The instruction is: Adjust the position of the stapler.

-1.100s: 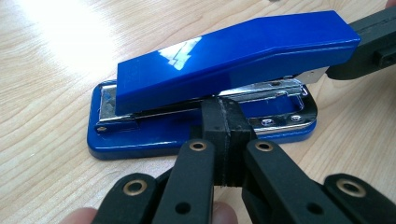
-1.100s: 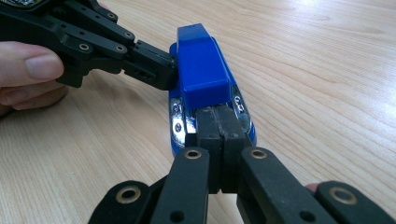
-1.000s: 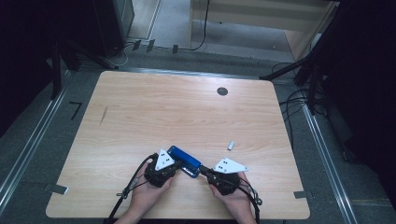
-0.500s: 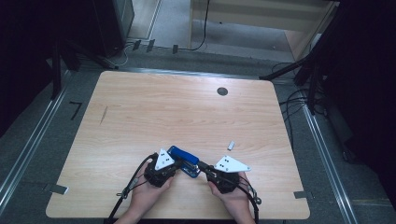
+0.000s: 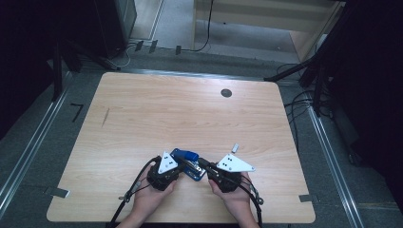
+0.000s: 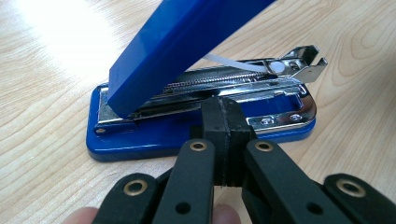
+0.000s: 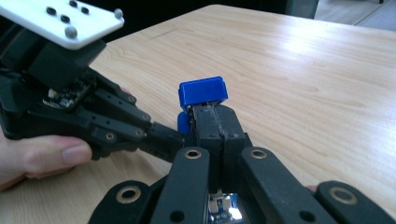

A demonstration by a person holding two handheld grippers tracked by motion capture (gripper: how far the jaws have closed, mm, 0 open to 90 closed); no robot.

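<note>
Blue metal-railed stapler, lid raised.

Wide bare bench beyond the stapler. Blocking near the front edge: 2 claws crowding the stapler, raised blue lid overhead, small metal piece rightward.

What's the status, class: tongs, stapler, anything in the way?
Left tongs shut, tips against the stapler side. Right tongs shut at its end. Stapler lid swung up, magazine exposed. Small metal piece lies apart; nothing blocking.
</note>
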